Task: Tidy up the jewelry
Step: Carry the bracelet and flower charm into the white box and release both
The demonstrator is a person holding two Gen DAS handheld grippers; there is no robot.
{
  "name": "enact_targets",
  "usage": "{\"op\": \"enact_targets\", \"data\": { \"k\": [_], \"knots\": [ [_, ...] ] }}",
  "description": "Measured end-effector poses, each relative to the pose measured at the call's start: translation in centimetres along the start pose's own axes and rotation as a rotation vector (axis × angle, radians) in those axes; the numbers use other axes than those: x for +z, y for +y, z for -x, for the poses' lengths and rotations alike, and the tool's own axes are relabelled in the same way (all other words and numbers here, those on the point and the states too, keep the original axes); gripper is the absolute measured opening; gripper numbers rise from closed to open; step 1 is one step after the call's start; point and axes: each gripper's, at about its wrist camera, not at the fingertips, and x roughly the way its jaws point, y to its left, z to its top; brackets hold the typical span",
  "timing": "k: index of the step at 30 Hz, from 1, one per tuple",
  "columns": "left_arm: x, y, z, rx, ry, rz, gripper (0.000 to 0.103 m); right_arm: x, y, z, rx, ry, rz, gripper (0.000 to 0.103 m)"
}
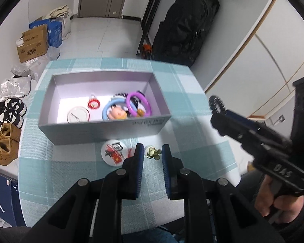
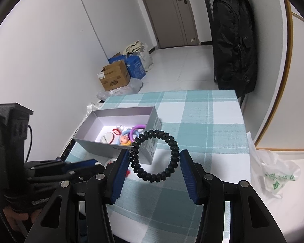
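Note:
My left gripper is shut on a small green-and-gold ornament, just in front of the grey open box. Inside the box lie a purple bangle, a blue bangle, a small doll figure, a red beaded ring and a clear round disc. A round white badge rests on the cloth left of my fingers. My right gripper is shut on a black spiral hair tie, holding it above the table near the box. That gripper appears at the right of the left wrist view.
The table carries a teal-and-white plaid cloth. On the floor to the left are shoes and cardboard boxes. A black backpack hangs behind the table. A white plastic bag lies off the table's right edge.

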Motion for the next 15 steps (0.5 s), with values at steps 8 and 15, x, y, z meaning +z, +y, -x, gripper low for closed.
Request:
{"op": "enact_targets", "data": {
  "k": [8, 15],
  "knots": [
    [1.8, 2.2, 1.1, -0.010, -0.069, 0.085, 0.013, 1.3, 0.8, -1.2, 0.043, -0.001, -0.012, 0.050],
    [3.3, 4.1, 1.5, -0.008, -0.112, 0.147, 0.013, 2.5, 2.5, -2.6, 0.078, 0.011, 0.016, 0.050]
  ]
}}
